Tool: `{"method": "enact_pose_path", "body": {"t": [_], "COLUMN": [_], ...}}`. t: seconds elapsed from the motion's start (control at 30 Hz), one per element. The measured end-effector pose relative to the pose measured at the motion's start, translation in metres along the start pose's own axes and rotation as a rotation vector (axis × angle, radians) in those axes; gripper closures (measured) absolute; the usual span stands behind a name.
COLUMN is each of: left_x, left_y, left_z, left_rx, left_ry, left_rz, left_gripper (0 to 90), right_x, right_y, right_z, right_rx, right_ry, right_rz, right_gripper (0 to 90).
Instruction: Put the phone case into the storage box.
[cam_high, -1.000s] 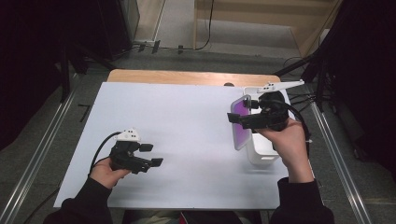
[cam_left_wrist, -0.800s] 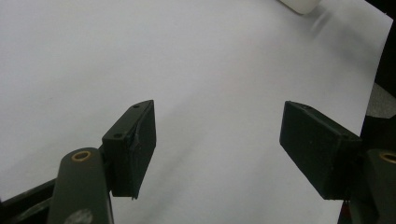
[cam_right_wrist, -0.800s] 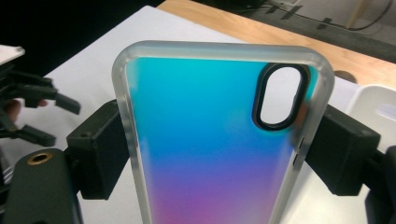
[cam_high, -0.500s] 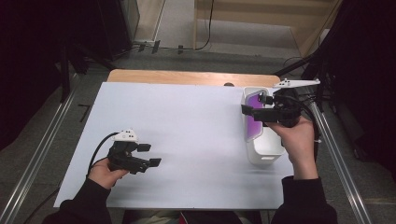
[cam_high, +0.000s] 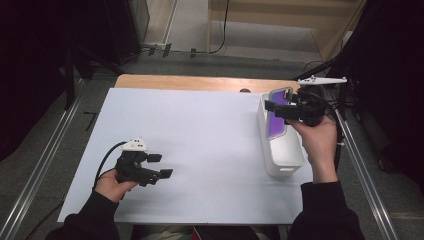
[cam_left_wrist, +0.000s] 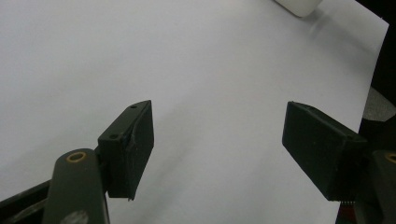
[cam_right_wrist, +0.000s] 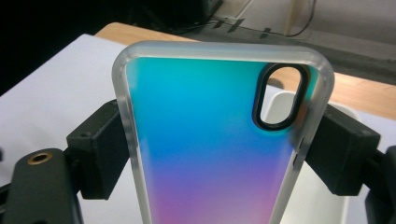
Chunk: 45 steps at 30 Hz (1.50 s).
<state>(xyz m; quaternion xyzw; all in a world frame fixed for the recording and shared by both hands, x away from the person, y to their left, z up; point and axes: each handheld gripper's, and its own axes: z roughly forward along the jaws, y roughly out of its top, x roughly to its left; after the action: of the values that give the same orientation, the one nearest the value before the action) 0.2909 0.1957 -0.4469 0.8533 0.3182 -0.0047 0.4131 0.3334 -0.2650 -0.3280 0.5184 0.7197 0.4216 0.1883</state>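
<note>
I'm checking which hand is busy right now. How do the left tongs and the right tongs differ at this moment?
The left tongs stand open with nothing between their jaws, while the right tongs are shut on a phone case, gripping its two long edges. The left tongs sit low over the white table sheet; the right tongs hold the case above a white bin. Both have black jaws and a trailing cable.

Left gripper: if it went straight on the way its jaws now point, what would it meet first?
Probably nothing soon: the open left gripper faces bare white table sheet; only the rounded white plastic bin lies far ahead, slightly off-line.
</note>
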Motion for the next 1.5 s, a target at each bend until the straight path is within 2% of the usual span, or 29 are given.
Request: {"method": "enact_pose_path", "body": {"t": [0.17,0.37,0.67,0.9,1.13,1.5], "left_x": [0.002,0.002,0.002,0.004,0.004,0.004], "left_y": [0.000,0.000,0.000,0.000,0.000,-0.001], "left_z": [-0.001,-0.002,-0.002,-0.003,-0.003,-0.001], "left_rx": [-0.002,-0.004,-0.006,-0.012,-0.008,-0.006], "left_ry": [-0.002,-0.001,-0.002,-0.003,-0.005,-0.008], "left_rz": [-0.008,-0.005,-0.012,-0.017,-0.012,-0.014], "left_gripper": [24.9,24.9,24.9,24.9,24.9,24.8], "right_x": [-0.007,-0.019,-0.030,-0.041,-0.050,-0.068], "right_y": [0.005,0.011,0.023,0.032,0.037,0.043], "right_z": [0.007,0.014,0.023,0.032,0.041,0.055], "right_rx": [0.006,0.000,-0.012,-0.026,-0.029,-0.043], "right_ry": [-0.053,-0.078,-0.146,-0.167,-0.212,-0.225], "right_rz": [0.000,0.037,0.049,0.085,0.082,0.137], "right_gripper": [14.8,14.8,14.8,14.8,14.8,14.8]}}
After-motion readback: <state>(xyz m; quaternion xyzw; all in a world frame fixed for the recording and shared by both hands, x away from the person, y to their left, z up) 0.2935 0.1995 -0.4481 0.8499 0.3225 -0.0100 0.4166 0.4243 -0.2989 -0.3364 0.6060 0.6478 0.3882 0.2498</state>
